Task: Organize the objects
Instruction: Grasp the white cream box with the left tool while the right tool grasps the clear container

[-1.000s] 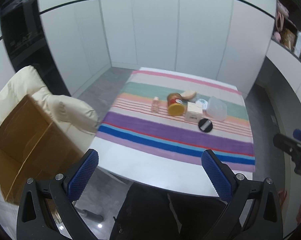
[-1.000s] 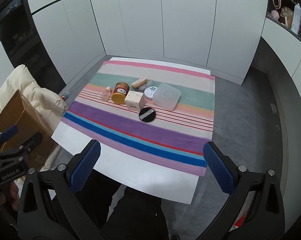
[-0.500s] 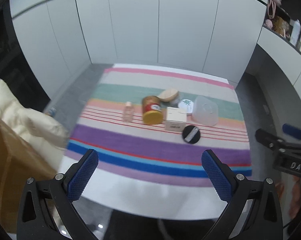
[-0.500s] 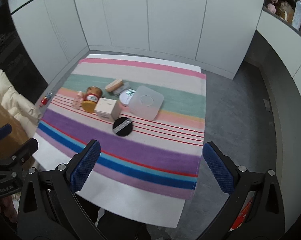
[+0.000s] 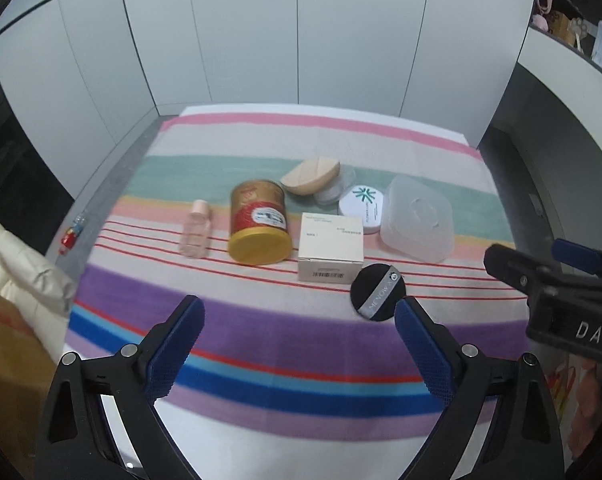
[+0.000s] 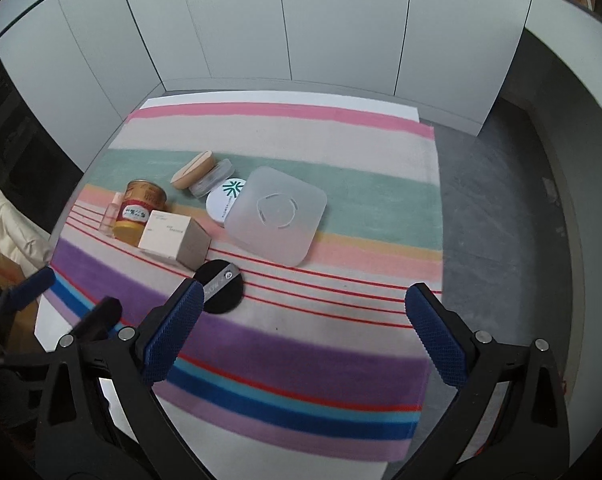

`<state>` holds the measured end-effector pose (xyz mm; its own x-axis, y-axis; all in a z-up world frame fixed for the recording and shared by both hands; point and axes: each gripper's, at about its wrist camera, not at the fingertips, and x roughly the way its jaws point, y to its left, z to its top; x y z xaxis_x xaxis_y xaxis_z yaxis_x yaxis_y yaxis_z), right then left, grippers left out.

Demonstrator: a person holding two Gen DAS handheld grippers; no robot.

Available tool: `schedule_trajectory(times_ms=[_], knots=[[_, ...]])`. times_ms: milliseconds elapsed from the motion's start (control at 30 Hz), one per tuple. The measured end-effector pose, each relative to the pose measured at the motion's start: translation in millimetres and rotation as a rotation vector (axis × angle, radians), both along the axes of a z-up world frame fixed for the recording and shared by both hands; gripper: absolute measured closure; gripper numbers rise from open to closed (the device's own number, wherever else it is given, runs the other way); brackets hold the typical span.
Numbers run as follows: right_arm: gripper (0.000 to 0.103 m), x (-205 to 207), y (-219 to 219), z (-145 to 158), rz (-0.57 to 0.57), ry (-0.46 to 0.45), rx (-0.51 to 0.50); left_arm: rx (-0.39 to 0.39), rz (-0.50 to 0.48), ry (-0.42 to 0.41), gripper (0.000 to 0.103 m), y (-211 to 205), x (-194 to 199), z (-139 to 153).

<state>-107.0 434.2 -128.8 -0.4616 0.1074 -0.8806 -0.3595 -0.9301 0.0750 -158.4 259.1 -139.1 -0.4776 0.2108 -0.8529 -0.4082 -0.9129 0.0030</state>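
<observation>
Seven toiletries are lying mid-tabletop on the striped cloth (image 5: 261, 336): one pink bottle (image 5: 196, 229), one gold-lidded red can (image 5: 259, 223), one white box (image 5: 330, 246), one black puff (image 5: 377, 292) reading "MENOW", one beige sponge (image 5: 310, 175), one white compact (image 5: 360, 209), one frosted square lid (image 6: 276, 215). The left gripper (image 5: 299, 346) and right gripper (image 6: 303, 334) are hovering near the front edge, both spread wide and carrying nothing.

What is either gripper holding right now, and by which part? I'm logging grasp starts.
Nothing is held. The left gripper and right gripper both have their jaws wide apart above the striped cloth, with all items lying untouched beyond them.
</observation>
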Motion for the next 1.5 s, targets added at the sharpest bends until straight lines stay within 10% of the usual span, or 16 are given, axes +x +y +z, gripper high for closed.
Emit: schedule_trajectory(times_ms=[400, 933, 1500], knots=[[0.0, -43, 17, -61, -0.016, -0.02, -0.058, 0.003, -0.002, -0.036, 0.008, 31, -38, -66], [0.005, -92, 19, -95, -0.114, -0.01, -0.218, 0.056, -0.005, -0.021, 0.049, 33, -51, -83], [0.016, -62, -5, -50, -0.049, 0.006, -0.049, 0.072, -0.031, -0.017, 0.051, 16, -33, -45]])
